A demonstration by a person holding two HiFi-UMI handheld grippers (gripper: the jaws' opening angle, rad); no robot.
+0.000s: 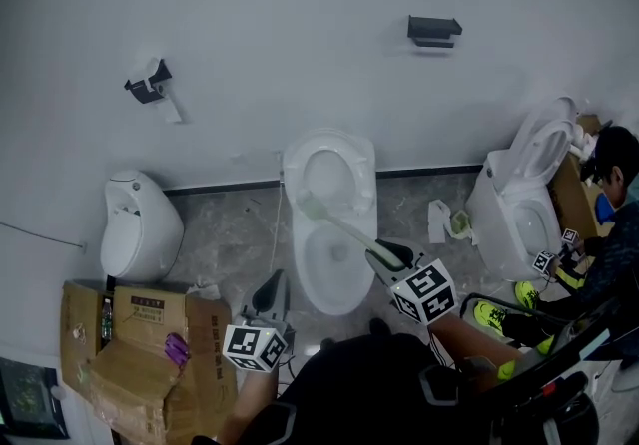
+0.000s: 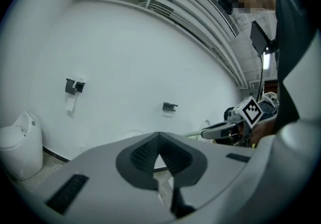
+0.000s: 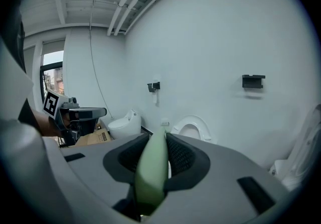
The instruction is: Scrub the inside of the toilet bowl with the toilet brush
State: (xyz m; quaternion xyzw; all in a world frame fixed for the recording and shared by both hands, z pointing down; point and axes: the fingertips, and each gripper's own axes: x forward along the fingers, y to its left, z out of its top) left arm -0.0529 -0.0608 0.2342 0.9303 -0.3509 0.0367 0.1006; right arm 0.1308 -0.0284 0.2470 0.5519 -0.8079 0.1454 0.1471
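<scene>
The white toilet [image 1: 334,285] stands in the middle against the wall with its seat [image 1: 330,172] raised. My right gripper [image 1: 385,255] is shut on the pale green handle of the toilet brush [image 1: 344,228]. The brush head [image 1: 308,202] reaches over the back of the bowl, near the raised seat. In the right gripper view the green handle [image 3: 152,170] is clamped between the pads and points at the seat [image 3: 193,126]. My left gripper [image 1: 272,285] hangs left of the bowl, jaws together with nothing in them, and points at the wall [image 2: 150,67].
A small white toilet [image 1: 138,228] and cardboard boxes [image 1: 140,343] are on the left. Another toilet [image 1: 524,199] with a person [image 1: 609,243] crouched beside it is at the right. Crumpled paper [image 1: 445,222] lies on the floor. A black holder [image 1: 434,31] is on the wall.
</scene>
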